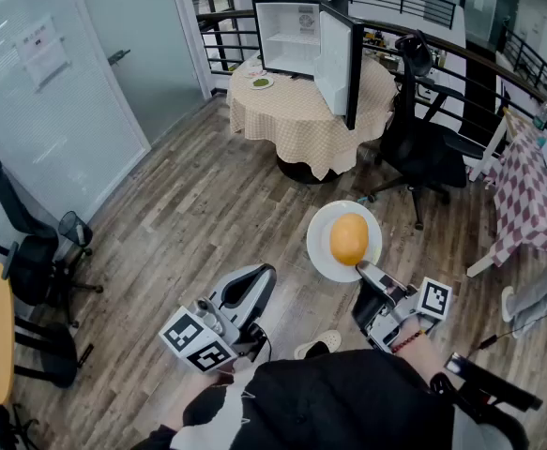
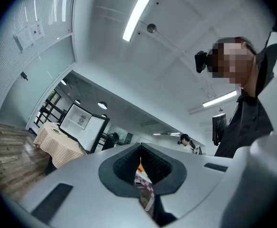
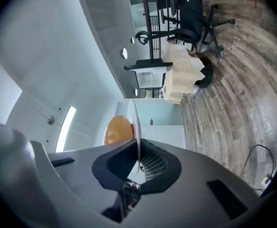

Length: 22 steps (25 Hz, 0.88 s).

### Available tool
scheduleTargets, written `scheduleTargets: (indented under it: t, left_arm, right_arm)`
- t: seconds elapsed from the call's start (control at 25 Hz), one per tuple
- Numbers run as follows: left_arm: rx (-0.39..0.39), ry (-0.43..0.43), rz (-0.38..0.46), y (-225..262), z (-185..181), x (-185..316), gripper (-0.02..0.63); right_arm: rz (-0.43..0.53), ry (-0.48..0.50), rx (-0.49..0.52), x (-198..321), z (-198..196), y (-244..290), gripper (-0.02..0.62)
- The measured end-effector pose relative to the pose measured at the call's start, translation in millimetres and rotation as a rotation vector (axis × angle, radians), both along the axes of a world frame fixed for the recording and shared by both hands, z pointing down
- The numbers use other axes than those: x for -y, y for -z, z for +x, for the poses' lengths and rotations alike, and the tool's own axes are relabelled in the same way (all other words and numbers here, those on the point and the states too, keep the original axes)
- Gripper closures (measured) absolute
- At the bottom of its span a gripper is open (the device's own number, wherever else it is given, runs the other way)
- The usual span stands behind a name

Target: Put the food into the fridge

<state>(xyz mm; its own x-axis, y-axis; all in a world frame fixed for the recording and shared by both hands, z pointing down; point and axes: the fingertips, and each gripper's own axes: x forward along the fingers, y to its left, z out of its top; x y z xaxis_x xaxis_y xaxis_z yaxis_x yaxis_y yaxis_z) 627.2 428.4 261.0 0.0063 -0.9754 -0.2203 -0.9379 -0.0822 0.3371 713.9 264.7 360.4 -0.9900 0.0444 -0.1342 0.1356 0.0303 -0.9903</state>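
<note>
My right gripper (image 1: pixel 367 272) is shut on the near rim of a white plate (image 1: pixel 322 242), held roughly level above the wooden floor. A round orange-brown piece of food (image 1: pixel 349 238) lies on it. In the right gripper view the plate (image 3: pixel 137 122) runs edge-on between the jaws of the right gripper (image 3: pixel 137 148), with the food (image 3: pixel 118 128) to its left. My left gripper (image 1: pixel 259 275) hangs low by my body, jaws together and holding nothing; the left gripper (image 2: pixel 140 151) points up toward the ceiling. The small fridge (image 1: pixel 296 34) stands open on a round table (image 1: pixel 292 120) across the room, its door (image 1: pixel 341 64) swung right.
A small green plate (image 1: pixel 262 82) sits on the round table beside the fridge. A black office chair (image 1: pixel 423 143) stands right of it, a checkered-cloth table (image 1: pixel 522 200) at the far right, black chairs (image 1: pixel 29 247) at the left. Another person (image 2: pixel 186 140) stands far off.
</note>
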Motion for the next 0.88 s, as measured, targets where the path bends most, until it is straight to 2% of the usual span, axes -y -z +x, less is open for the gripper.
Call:
scheduleTargets:
  t: [0.6,0.88]
  left_arm:
    - [0.014,-0.025,0.002,-2,4,-19,0.592]
    - [0.029,-0.013,0.000,-3,-8,-34,0.592]
  right_arm:
    - [-0.005,-0.036,-0.006,-19,8,-7,0.572]
    - [-0.027,-0.051,-0.017,-26,-2,-13,0.572]
